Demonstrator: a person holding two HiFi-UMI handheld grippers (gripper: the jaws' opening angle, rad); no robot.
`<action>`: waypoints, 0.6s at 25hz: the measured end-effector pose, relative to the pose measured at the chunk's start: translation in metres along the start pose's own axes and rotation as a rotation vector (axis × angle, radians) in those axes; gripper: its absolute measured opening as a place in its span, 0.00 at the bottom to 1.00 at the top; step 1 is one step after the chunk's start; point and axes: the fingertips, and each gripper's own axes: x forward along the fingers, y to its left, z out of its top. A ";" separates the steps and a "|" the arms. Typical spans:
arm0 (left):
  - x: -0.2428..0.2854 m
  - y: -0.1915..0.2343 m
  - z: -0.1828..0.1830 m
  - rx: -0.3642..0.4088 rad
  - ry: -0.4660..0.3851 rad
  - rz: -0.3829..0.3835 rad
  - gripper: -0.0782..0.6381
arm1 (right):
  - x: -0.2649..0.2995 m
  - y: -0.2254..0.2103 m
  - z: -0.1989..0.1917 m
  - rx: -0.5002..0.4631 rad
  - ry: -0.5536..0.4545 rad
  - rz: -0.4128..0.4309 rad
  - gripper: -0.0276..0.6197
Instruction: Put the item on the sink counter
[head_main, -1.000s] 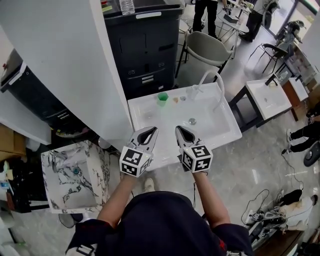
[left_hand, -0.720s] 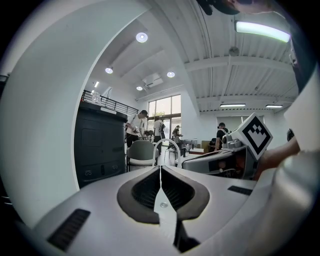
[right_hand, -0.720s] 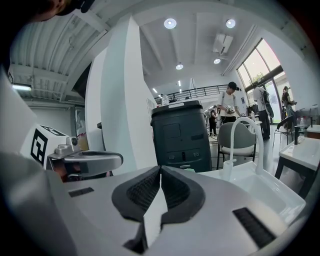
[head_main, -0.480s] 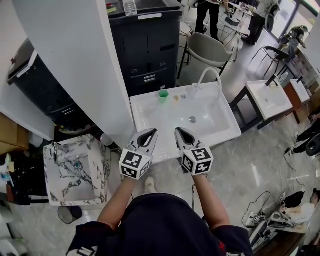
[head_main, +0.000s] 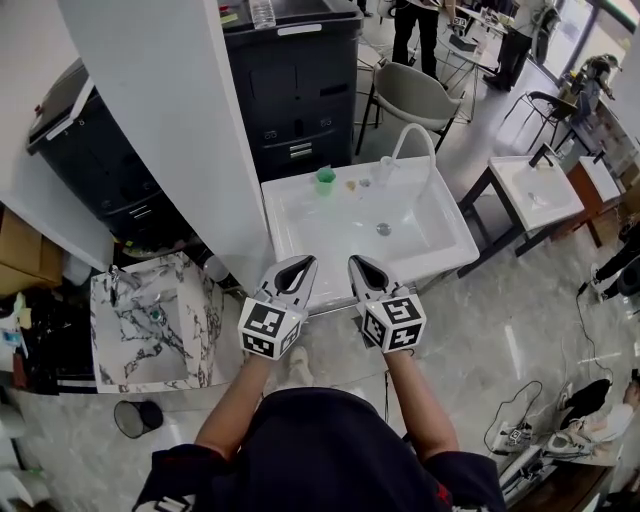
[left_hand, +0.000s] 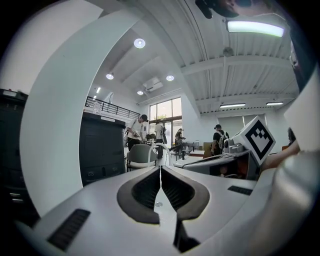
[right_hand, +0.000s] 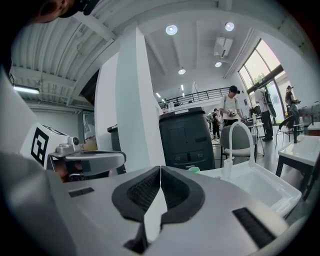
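Both claws are clenched with nothing in them. In the left gripper view the left gripper (left_hand: 160, 168) has its 2 dark pads pressed together along 1 seam, and the right gripper view shows the same on the right gripper (right_hand: 160, 168). From the head view the left gripper (head_main: 302, 262) and the right gripper (head_main: 355, 260) are held side by side, apart, with their tips over the front edge of the white sink (head_main: 452, 262).

A green cup (head_main: 325, 180) stands upright on the sink's back ledge near the left rear corner, well apart from both claws. A few small items lie on the ledge between it and the white arched faucet (head_main: 416, 142); they are too small to tell. The basin is bare round its drain (head_main: 383, 229).

A white column (head_main: 165, 120) crowds the sink's left side. A dark cabinet (head_main: 300, 95) and a grey chair (head_main: 425, 95) stand behind the sink. To the left, low down, sits a marbled basin (head_main: 120, 345). To the right, open floor (head_main: 520, 300) separates the sink from a 2nd white sink (head_main: 535, 195).
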 end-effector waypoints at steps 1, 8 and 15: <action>-0.003 -0.003 0.000 0.000 -0.002 0.003 0.14 | -0.004 0.002 0.000 -0.002 -0.002 0.002 0.10; -0.019 -0.023 -0.001 -0.004 -0.008 0.017 0.14 | -0.029 0.010 -0.003 -0.011 -0.009 0.013 0.09; -0.022 -0.034 0.000 -0.001 -0.016 0.014 0.14 | -0.041 0.012 -0.005 -0.022 -0.015 0.021 0.09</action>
